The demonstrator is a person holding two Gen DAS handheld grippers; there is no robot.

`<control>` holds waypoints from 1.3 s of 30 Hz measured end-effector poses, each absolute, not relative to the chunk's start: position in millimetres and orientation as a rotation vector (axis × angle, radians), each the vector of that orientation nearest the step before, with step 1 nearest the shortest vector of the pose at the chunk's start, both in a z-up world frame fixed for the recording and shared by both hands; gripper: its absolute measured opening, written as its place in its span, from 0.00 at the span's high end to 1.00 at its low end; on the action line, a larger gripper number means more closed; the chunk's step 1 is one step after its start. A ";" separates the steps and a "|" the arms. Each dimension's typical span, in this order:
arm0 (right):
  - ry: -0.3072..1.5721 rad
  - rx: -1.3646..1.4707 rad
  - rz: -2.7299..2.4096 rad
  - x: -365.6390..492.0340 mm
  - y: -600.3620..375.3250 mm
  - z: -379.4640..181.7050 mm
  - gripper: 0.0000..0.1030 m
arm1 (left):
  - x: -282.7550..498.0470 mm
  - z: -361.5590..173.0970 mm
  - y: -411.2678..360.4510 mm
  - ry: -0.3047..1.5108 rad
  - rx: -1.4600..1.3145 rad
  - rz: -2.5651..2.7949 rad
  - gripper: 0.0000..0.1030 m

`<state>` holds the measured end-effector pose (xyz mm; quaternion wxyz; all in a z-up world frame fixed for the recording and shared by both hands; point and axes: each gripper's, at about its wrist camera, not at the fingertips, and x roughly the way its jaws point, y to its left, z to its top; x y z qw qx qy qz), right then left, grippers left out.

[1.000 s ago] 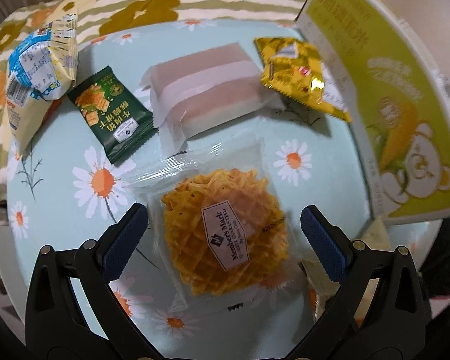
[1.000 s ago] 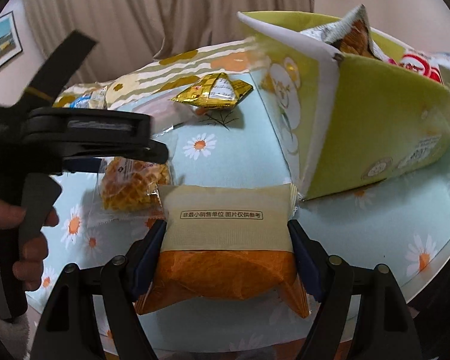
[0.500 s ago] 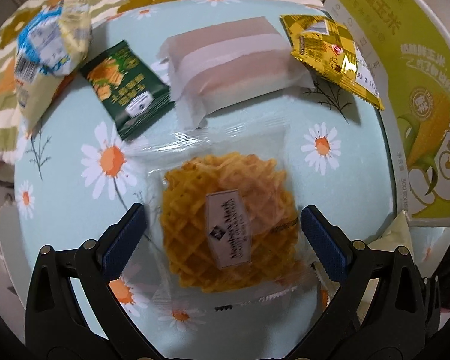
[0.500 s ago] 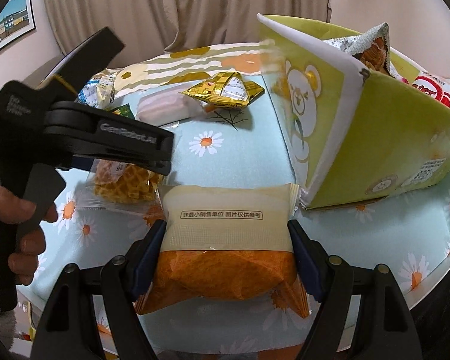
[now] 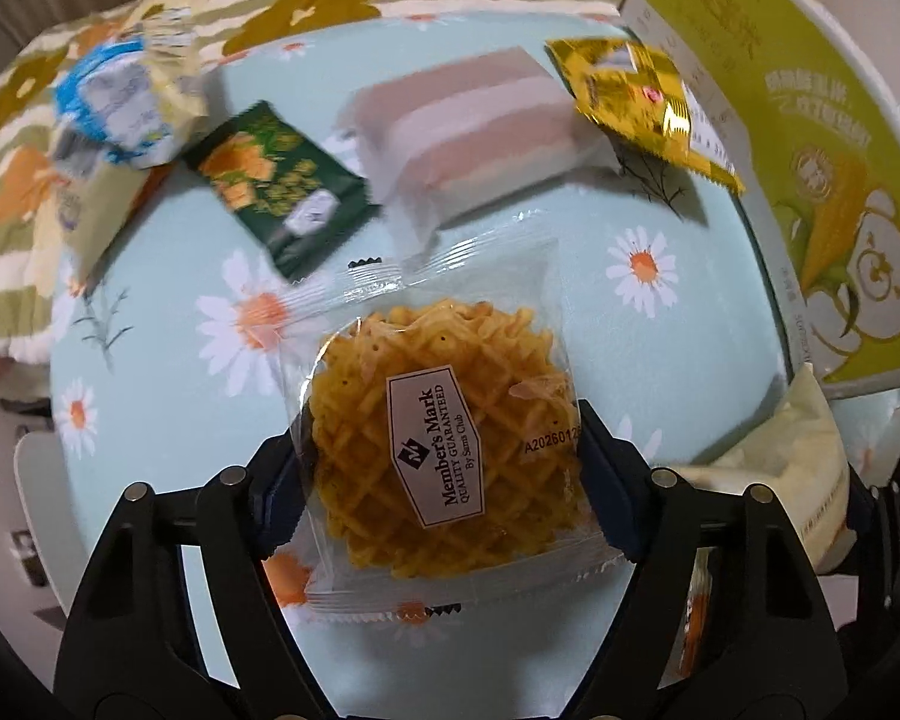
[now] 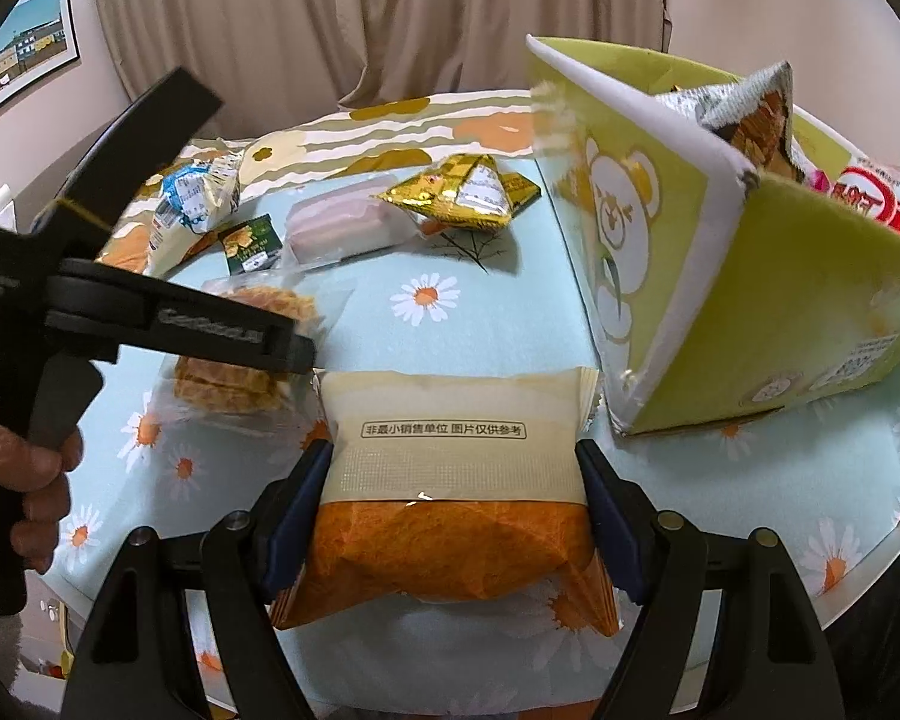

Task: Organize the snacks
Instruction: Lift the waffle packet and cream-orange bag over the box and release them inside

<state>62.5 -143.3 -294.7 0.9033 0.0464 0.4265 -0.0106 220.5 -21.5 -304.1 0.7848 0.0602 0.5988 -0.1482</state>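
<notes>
My left gripper (image 5: 441, 474) is shut on a clear-wrapped waffle snack (image 5: 444, 450) with a Member's Mark label, over the daisy tablecloth; it also shows in the right wrist view (image 6: 240, 354). My right gripper (image 6: 456, 504) is shut on a cream and orange snack packet (image 6: 450, 474), which peeks in at the lower right of the left wrist view (image 5: 804, 468). The green box (image 6: 750, 324) with a bear print stands to the right, holding several snack bags.
On the table (image 5: 168, 396) lie a pink wrapped cake (image 5: 474, 138), a gold packet (image 5: 636, 102), a dark green cracker packet (image 5: 276, 192) and a blue and yellow bag (image 5: 120, 120). The green box wall (image 5: 810, 138) borders the right. Curtains hang behind.
My left gripper has closed its jaws on the waffle snack, which was lying between open jaws before. My right gripper keeps holding its packet.
</notes>
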 end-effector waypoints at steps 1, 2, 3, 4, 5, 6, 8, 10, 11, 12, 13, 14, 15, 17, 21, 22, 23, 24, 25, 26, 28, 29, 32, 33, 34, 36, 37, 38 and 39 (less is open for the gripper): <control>0.878 0.103 -0.017 63.4 -141.5 -291.9 0.27 | 220.2 -298.3 -16.4 1.279 0.125 -0.323 0.27; 0.874 0.107 -0.014 64.1 -139.6 -289.0 0.27 | 220.0 -293.8 -13.0 1.269 0.121 -0.326 0.27; 0.870 0.108 -0.010 65.0 -137.5 -286.0 0.27 | 218.6 -284.5 -7.0 1.251 0.115 -0.331 0.27; 0.860 0.106 -0.006 66.1 -134.0 -280.8 0.27 | 218.9 -275.9 -1.3 1.236 0.108 -0.337 0.27; 0.848 0.101 -0.002 67.2 -130.3 -274.7 0.27 | 218.8 -270.1 3.1 1.225 0.105 -0.341 0.27; 0.835 0.098 0.004 67.9 -126.3 -267.6 0.27 | 217.5 -258.5 9.4 1.203 0.098 -0.345 0.27; 0.811 0.101 0.013 70.0 -119.9 -252.0 0.27 | 214.8 -240.5 17.9 1.171 0.092 -0.354 0.27; 0.779 0.113 0.024 72.3 -114.9 -232.8 0.27 | 215.9 -217.6 27.3 1.132 0.088 -0.367 0.27; 0.759 0.113 0.025 73.2 -112.5 -221.2 0.27 | 216.6 -207.7 30.0 1.115 0.088 -0.375 0.27; 0.740 0.119 0.027 74.4 -111.3 -209.1 0.27 | 216.4 -195.7 32.1 1.095 0.090 -0.383 0.27; 0.724 0.128 0.028 76.3 -111.3 -199.3 0.27 | 216.4 -183.7 34.3 1.072 0.087 -0.394 0.27; 0.707 0.141 0.029 77.7 -112.6 -187.3 0.27 | 220.2 -175.8 36.0 1.058 0.085 -0.403 0.27; 0.693 0.157 0.030 79.5 -115.2 -175.9 0.27 | 221.7 -163.4 36.7 1.038 0.081 -0.419 0.27; 0.669 0.186 0.034 82.7 -123.2 -156.7 0.27 | 230.2 -145.2 34.9 1.007 0.077 -0.438 0.27; 0.637 0.213 0.028 88.6 -152.3 -119.8 0.27 | 237.5 -112.8 21.7 0.951 0.060 -0.476 0.27; 0.631 0.217 0.024 90.2 -161.4 -112.9 0.27 | 237.9 -106.6 15.4 0.942 0.056 -0.485 0.27; 0.628 0.220 0.024 92.5 -173.1 -105.3 0.27 | 238.6 -102.7 9.8 0.936 0.053 -0.489 0.27; 0.628 0.223 0.023 93.9 -182.2 -99.4 0.27 | 240.2 -97.9 1.7 0.930 0.049 -0.496 0.27; 0.626 0.224 0.022 96.2 -195.6 -92.2 0.27 | 242.0 -92.8 -9.2 0.923 0.042 -0.505 0.27; 0.627 0.217 0.020 99.0 -207.3 -85.7 0.27 | 242.7 -89.6 -18.2 0.918 0.036 -0.510 0.27; 0.623 0.194 0.013 103.5 -230.9 -76.9 0.27 | 244.8 -83.6 -42.3 0.904 0.019 -0.519 0.27; 0.625 0.185 0.014 106.8 -244.7 -73.1 0.27 | 244.5 -81.6 -51.2 0.901 0.013 -0.520 0.27; 0.641 0.181 0.024 118.2 -283.8 -67.5 0.27 | 248.5 -79.4 -90.8 0.899 -0.022 -0.525 0.27; 0.646 0.178 0.030 122.0 -294.4 -66.9 0.27 | 251.0 -79.3 -107.0 0.902 -0.037 -0.529 0.27; 0.647 0.172 0.035 125.8 -306.6 -65.8 0.27 | 253.1 -80.0 -121.1 0.904 -0.048 -0.533 0.27; 0.657 0.163 0.045 134.3 -328.6 -67.1 0.27 | 257.4 -83.0 -148.4 0.907 -0.057 -0.532 0.27; 0.667 0.166 0.052 140.2 -342.5 -68.7 0.27 | 260.0 -85.1 -161.7 0.911 -0.064 -0.532 0.27; 0.677 0.170 0.058 144.3 -352.3 -70.5 0.27 | 262.3 -87.6 -170.9 0.918 -0.071 -0.534 0.27; 0.685 0.173 0.063 147.2 -360.2 -72.2 0.27 | 266.7 -91.0 -184.9 0.929 -0.082 -0.538 0.27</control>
